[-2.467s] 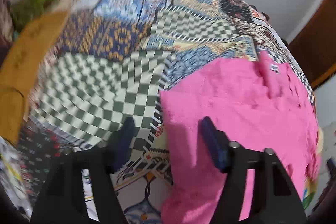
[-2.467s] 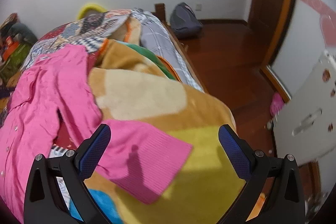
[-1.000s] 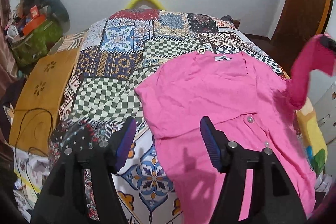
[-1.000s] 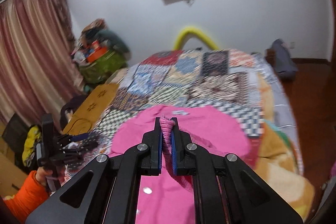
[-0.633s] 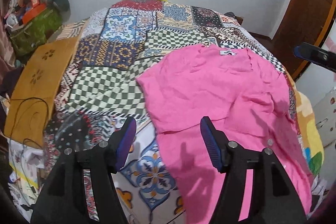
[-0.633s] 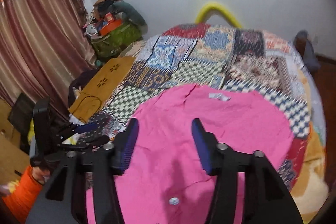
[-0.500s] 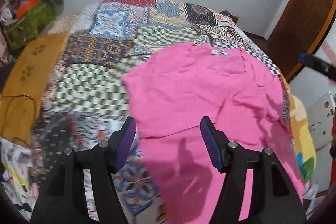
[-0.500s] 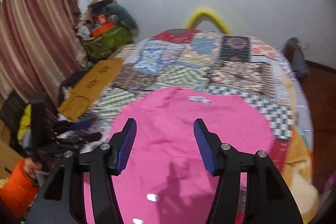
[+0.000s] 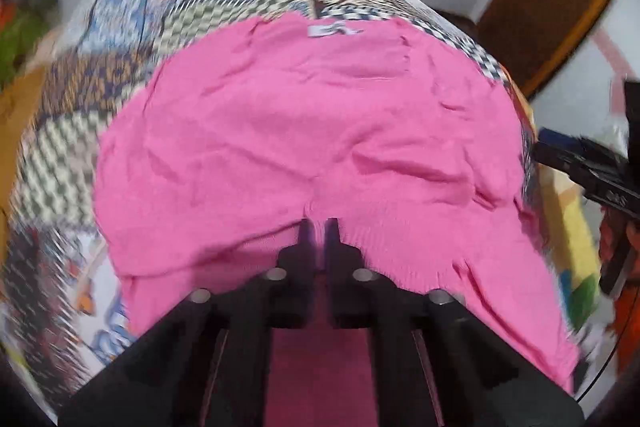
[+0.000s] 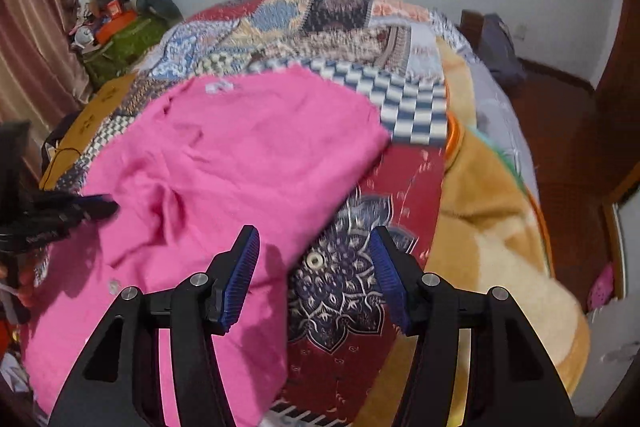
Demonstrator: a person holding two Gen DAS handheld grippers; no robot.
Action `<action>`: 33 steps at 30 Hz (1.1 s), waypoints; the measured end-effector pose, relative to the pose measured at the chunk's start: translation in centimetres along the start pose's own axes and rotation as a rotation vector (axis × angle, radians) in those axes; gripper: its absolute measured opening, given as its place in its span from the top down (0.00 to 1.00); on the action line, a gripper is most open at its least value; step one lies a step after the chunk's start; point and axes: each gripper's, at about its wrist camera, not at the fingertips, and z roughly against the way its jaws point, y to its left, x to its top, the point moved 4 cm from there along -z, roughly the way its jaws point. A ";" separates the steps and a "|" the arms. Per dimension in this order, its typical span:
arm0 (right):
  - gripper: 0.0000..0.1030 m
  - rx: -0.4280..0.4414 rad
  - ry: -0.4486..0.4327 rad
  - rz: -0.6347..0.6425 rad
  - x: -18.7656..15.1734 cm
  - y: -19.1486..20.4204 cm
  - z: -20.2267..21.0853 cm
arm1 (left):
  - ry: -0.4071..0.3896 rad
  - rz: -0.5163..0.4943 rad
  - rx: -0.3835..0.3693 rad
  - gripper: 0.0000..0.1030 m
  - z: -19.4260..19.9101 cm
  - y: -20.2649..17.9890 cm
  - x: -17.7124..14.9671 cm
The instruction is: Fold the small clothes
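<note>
Now my left gripper (image 9: 319,227) pinches the soft, limp cardigan's (image 9: 304,131) hem at 6 o'clock; my right gripper (image 10: 314,267) gapes empty.

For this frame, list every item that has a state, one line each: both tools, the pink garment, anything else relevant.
left tool: shut, pinching a ribbed edge of the pink cardigan.
right tool: open, holding nothing, above the cardigan's right edge and the quilt.
pink cardigan: spread on the bed, wrinkled, neck label at the far end, sleeves folded over the body, one edge pinched.
patchwork quilt: laid flat under the cardigan.
</note>
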 end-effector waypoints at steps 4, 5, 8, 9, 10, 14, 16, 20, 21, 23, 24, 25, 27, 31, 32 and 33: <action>0.48 0.019 0.006 0.024 -0.7 0.5 -0.8 | -0.054 -0.156 0.098 0.98 2.3 -0.9 1.2; 0.48 0.022 0.006 0.032 -0.7 0.7 -0.9 | -0.067 -0.169 0.120 0.98 2.8 -0.7 1.7; 0.48 0.022 0.006 0.058 -0.9 1.2 -1.1 | -0.108 -0.179 0.174 0.98 4.0 0.9 4.1; 0.48 0.018 0.005 0.066 -0.9 1.3 -1.2 | -0.114 -0.171 0.188 0.98 4.0 1.7 5.0; 0.48 0.018 0.005 0.071 -1.0 1.4 -1.2 | -0.120 -0.159 0.198 0.98 3.7 2.5 5.8; 0.48 0.029 0.011 0.060 -1.1 1.4 -0.9 | -0.086 -0.104 0.238 0.93 2.1 5.0 7.0; 0.48 0.035 0.014 0.056 -1.1 1.5 -0.4 | -0.073 -0.076 0.238 0.82 2.0 5.8 6.0; 0.48 0.054 0.014 0.056 -1.6 1.8 1.5 | -0.084 -0.005 0.196 0.48 3.2 6.8 2.9; 0.48 0.059 0.015 0.057 -1.9 2.0 2.1 | -0.082 0.006 0.194 0.46 3.5 7.0 1.9; 0.47 0.065 0.016 0.060 -2.6 2.3 3.1 | -0.060 0.022 0.185 0.44 4.1 7.5 -0.4; 0.46 0.072 0.022 0.060 -3.1 2.5 3.6 | -0.046 0.036 0.182 0.43 4.3 7.9 -1.6; 0.46 0.078 0.029 0.059 -3.7 2.7 4.0 | -0.034 0.054 0.178 0.43 4.5 8.3 -2.7; 0.46 0.084 0.048 0.058 -5.0 3.0 4.3 | -0.002 0.099 0.156 0.43 4.8 9.1 -5.3; 0.46 0.111 0.108 0.050 -8.2 4.0 4.4 | 0.051 0.191 0.075 0.43 5.4 9.7 -10.0; 0.46 0.120 0.129 0.045 -9.1 4.2 4.2 | 0.057 0.208 0.052 0.43 5.6 9.6 -10.8; 0.46 0.129 0.142 0.041 -9.7 4.5 4.1 | 0.060 0.223 0.028 0.43 5.7 9.5 -11.6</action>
